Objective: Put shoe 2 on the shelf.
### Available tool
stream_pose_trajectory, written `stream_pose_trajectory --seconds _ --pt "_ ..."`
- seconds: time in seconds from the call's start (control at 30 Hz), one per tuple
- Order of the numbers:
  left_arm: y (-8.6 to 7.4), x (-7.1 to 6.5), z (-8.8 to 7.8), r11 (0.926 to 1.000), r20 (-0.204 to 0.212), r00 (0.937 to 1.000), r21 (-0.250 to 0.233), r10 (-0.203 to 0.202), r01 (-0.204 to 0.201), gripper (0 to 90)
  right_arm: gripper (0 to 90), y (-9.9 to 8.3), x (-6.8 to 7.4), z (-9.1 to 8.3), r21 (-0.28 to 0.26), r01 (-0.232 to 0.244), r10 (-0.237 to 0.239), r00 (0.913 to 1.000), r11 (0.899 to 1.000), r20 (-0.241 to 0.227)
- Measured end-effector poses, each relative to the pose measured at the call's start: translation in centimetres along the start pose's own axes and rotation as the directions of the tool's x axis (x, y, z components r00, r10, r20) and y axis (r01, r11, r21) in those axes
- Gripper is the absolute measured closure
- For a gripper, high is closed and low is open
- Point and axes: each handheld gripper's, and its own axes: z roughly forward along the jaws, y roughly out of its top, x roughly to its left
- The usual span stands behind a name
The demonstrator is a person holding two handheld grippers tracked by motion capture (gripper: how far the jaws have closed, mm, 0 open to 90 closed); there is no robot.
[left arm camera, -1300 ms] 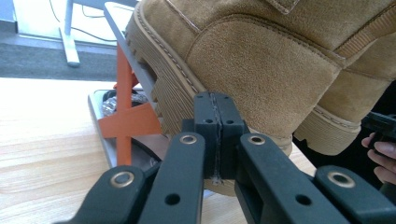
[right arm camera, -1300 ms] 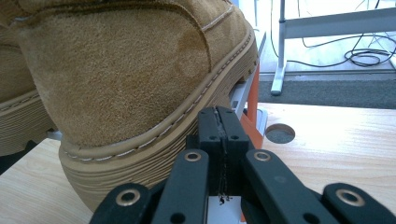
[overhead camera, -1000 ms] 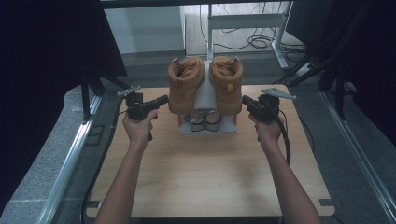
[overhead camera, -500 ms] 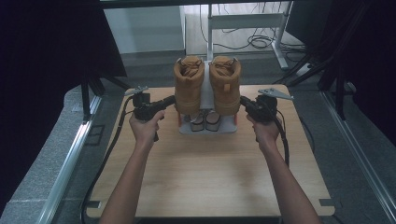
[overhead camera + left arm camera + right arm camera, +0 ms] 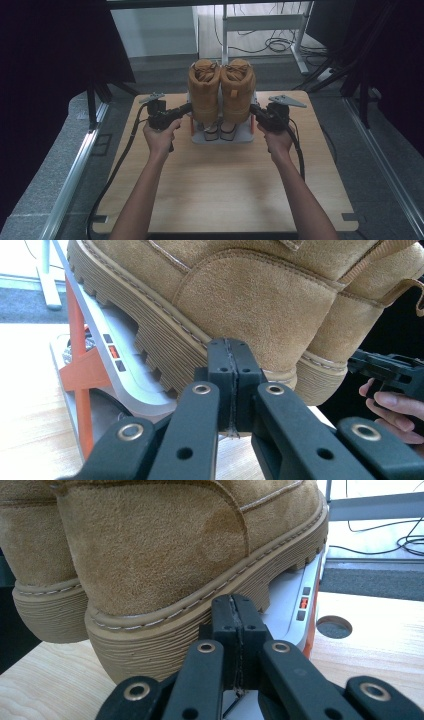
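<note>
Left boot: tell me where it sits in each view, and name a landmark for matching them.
High view: the left boot stands at upper centre on the rack, toe up.
Left gripper view: it spans the top, sole toward the shut left gripper.
Right gripper view: at the left edge, behind the right boot.
Shared landmark: the rack's grey shelf with orange supports.

High view: fixed above the person's side, facing forward and down over the whole tabletop (image 5: 220, 195), from well back.
Left gripper view: rides the left gripper (image 5: 231, 357), looking along its jaws, very near the tan boots (image 5: 280, 305).
Right gripper view: rides the right gripper (image 5: 233, 612), equally near, from the opposite side.
Shared: boots and sloped rack (image 5: 220, 138) appear in all three.
</note>
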Motion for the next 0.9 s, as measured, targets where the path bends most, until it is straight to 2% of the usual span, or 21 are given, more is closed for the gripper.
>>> stream_pose_trajectory --seconds 0.73,0.9 --pt "-0.10 -0.04 0.14 1.0000 0.002 1.0000 -0.001 -0.002 0.002 89.5 89.8 -0.12 0.06 0.12 -0.004 0.009 -0.009 0.9999 1.000 -0.005" --pt "0.14 -0.07 -0.42 0.9992 -0.005 0.9998 -0.036 0.017 -0.017 89.1 88.8 -0.12 -0.24 0.02 -0.006 0.008 -0.008 0.9999 1.000 -0.015"
